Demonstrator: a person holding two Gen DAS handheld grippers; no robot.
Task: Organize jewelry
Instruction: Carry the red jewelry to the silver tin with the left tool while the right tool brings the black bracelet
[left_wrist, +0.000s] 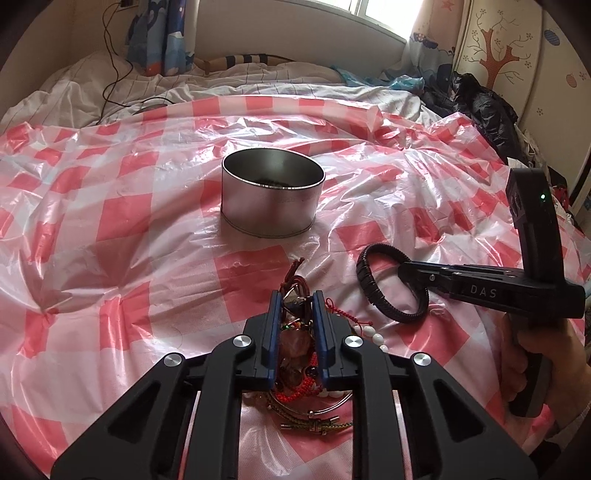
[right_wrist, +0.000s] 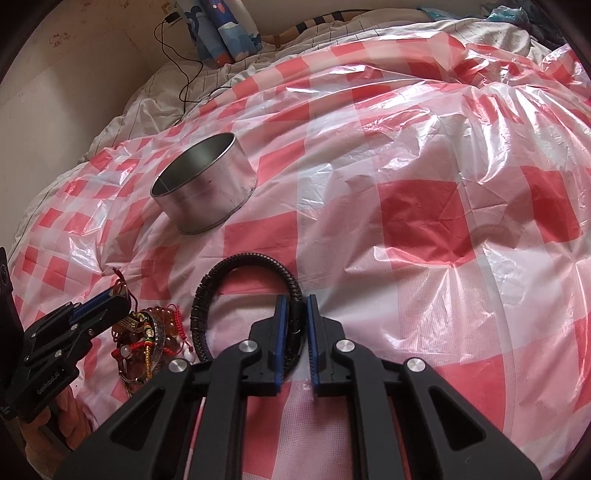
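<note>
**Two grabs at once, plenty that could snag**

While both grippers are busy, most of the risk seems to sit in that tangled pile.

Left wrist view: the left gripper (left_wrist: 295, 306) is seen with its blue-padded fingers (left_wrist: 272, 321) drawn close around part of the jewelry pile (left_wrist: 303, 369), a knot of red cords, amber-ish beads, white beads and a thin metal bangle lying on the checkered plastic sheet (left_wrist: 110, 221). What exactly is pinched can't be told, only that cords and beads are sandwiched between the pads. If it's lifted like this, half the pile could probably be dragged along by tangled strings, or one strand dropped short of the metal tin (left_wrist: 271, 195), which stands well apart, further up the sheet. Something dark looks to be lying in the tin already. Off to the right, the black braided bracelet (left_wrist: 373, 284) is held at its rim by the right gripper (left_wrist: 408, 267).

Right wrist view: the bracelet's band is pinched between the right gripper's narrowly set fingers (right_wrist: 282, 325), the loop lying flat ahead of them. Only a thin edge is caught, so it could likely be swung or slipped out on the way over. The sheet is slick and crinkly over soft bedding, so the tin could be tipped if its rim gets bumped.
</note>
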